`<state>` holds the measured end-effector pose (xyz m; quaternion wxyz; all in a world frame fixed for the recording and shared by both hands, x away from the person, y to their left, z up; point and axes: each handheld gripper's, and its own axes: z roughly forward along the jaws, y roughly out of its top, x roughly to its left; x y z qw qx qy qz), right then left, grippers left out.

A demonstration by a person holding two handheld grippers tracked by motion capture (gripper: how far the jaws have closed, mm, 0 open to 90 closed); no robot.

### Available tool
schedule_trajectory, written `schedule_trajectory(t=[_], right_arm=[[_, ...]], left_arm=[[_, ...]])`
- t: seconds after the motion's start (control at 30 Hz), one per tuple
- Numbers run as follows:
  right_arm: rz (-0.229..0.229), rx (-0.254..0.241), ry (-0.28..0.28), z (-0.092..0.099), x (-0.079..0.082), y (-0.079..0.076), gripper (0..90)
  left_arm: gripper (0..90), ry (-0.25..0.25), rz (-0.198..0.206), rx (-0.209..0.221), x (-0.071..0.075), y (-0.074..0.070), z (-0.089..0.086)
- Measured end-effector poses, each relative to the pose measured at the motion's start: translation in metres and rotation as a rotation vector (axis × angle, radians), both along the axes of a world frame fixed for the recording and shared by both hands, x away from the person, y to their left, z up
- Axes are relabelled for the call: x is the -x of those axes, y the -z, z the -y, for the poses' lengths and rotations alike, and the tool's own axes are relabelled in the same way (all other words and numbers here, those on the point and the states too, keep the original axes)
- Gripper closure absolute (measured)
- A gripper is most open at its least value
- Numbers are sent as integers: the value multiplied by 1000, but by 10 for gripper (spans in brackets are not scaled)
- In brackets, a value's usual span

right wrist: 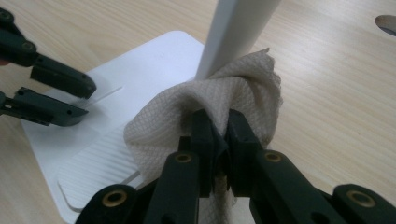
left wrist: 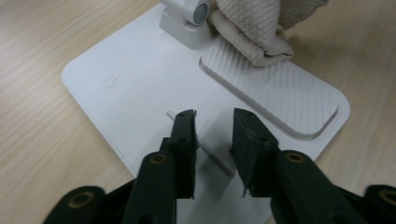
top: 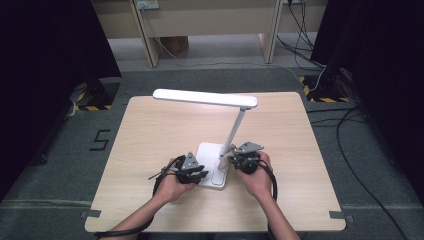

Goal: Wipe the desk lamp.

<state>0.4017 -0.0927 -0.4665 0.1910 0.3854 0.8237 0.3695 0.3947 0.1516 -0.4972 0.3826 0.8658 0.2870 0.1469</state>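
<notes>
Beige cloth (right wrist: 205,116), clenched in the right gripper (right wrist: 219,130), meets the lamp (top: 220,125) stem, wiping barely begun, while the left gripper (left wrist: 215,128) hangs released over the base (left wrist: 130,70).

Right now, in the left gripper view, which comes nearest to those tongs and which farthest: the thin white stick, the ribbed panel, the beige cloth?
1. The thin white stick lies between the open jaws of the left tongs, on the lamp base.
2. The ribbed panel, ahead to the right on the base.
3. The beige cloth, farthest, at the top by the lamp's hinge.
</notes>
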Motion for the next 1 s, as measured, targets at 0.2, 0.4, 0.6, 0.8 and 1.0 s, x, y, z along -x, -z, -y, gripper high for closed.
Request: schedule_trajectory(t=[0.2,0.4,0.6,0.8,1.0], right_arm=[[10,4,-19,-3,11,-8,836],[20,-4,-60,-10,21,-17,836],[24,-33,-132,-23,25,-23,836],[16,-32,-163,-25,24,-23,836],[11,-57,-192,-27,25,-26,834]], left_arm=[[514,-16,40,90,6,-22,-6],[398,77,45,152,15,-43,1],[360,179,51,116,15,-47,15],[422,195,101,26,6,-45,16],[561,230,142,-31,4,-44,18]])
